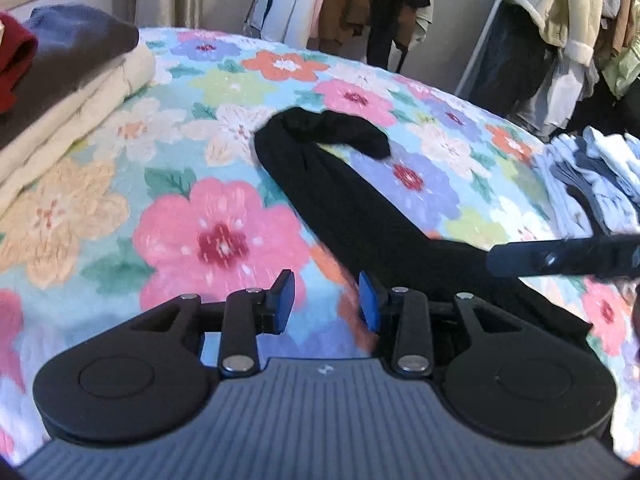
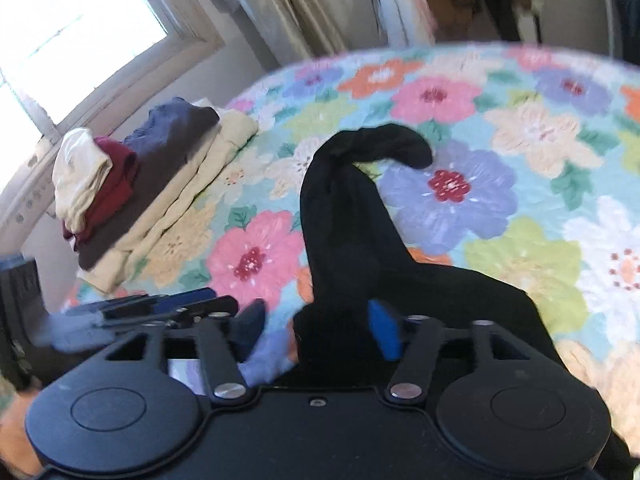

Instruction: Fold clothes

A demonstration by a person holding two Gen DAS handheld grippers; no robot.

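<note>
A black garment (image 1: 360, 200) lies on the floral bedspread (image 1: 220, 240), with one long narrow part stretching away and curling over at its far end (image 1: 352, 132). My left gripper (image 1: 326, 302) is open over the bedspread, just left of the garment's near part, with nothing between its pads. In the right wrist view the black garment (image 2: 344, 220) runs forward from between the blue pads of my right gripper (image 2: 318, 326), which is open above its wider near part. The right gripper's finger (image 1: 560, 258) shows in the left wrist view over the cloth.
A stack of folded clothes (image 2: 140, 184) in cream, dark grey, red and white sits at the bed's far left. A loose pile of light blue clothes (image 1: 592, 184) lies at the right edge. Hanging coats on a rack (image 1: 560, 20) stand behind the bed.
</note>
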